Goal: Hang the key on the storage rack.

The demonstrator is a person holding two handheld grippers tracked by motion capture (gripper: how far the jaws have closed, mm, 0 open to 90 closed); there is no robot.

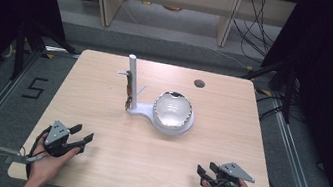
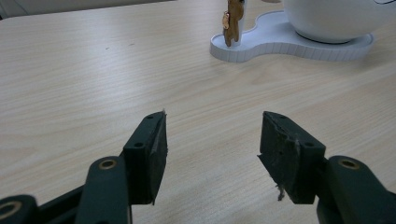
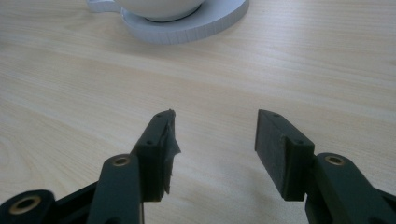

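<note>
A white stand (image 1: 137, 111) sits mid-table with an upright post (image 1: 130, 73) and a shiny white bowl (image 1: 172, 109) on its round base. A small brown-and-gold object (image 1: 128, 90) hangs against the post, and the left gripper view shows this brown-and-gold object (image 2: 232, 22) above the stand's base (image 2: 261, 47). My left gripper (image 1: 85, 132) rests near the front left edge, open, with only bare table between its jaws (image 2: 212, 128). My right gripper (image 1: 205, 167) is at the front right, open and empty too (image 3: 215, 126), facing the bowl (image 3: 159, 6) on its base (image 3: 201, 29).
The light wooden table (image 1: 106, 79) has a round cable hole (image 1: 199, 83) at its back right. Dark frame legs and cables stand on the floor at both sides, with pale shelving behind. A "5" (image 1: 34, 88) is marked on the floor left of the table.
</note>
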